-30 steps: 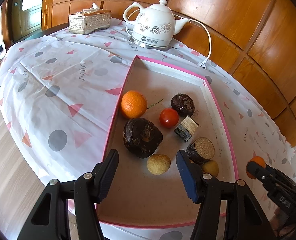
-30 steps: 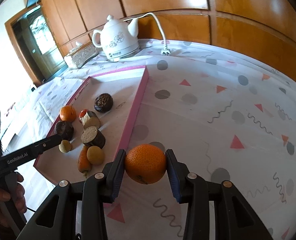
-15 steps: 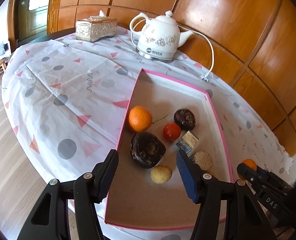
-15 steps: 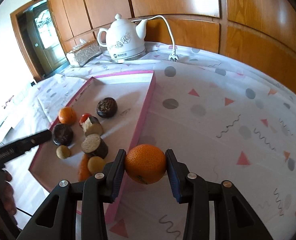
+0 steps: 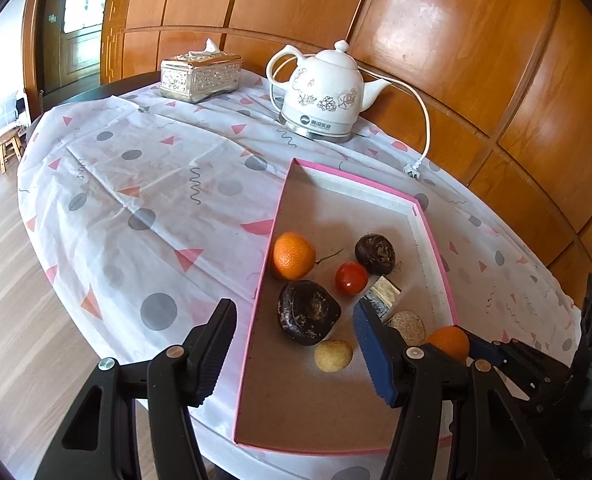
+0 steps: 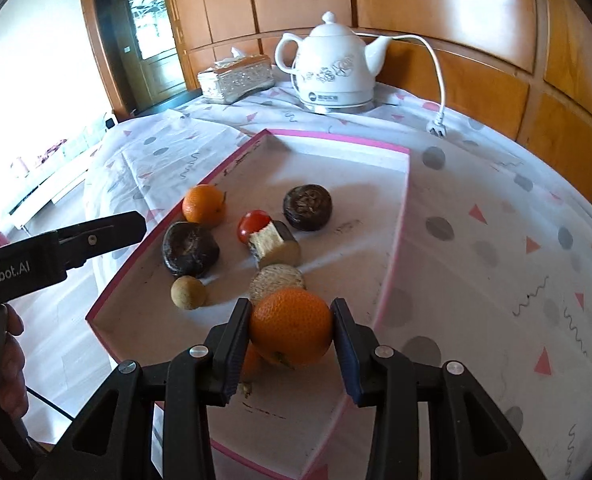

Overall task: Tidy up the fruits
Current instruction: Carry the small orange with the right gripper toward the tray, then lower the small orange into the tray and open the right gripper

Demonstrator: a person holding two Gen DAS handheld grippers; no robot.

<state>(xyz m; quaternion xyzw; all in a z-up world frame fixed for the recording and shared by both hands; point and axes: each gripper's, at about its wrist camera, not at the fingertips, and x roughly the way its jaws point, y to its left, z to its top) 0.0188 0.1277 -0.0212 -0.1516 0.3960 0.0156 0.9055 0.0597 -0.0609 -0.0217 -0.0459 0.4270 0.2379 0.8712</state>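
Orange carrot (image 6: pixel 252 360) (mostly hidden) behind gripped mandarin (image 6: pixel 291 326), right gripper (image 6: pixel 292 340).

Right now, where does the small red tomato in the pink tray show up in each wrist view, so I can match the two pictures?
Left wrist view: the red tomato sits right of centre in the pink tray, between the loose orange and a dark round fruit.
Right wrist view: the tomato lies just left of centre, touching a cut chunk.
Shared landmark: the white kettle beyond the tray's far end.
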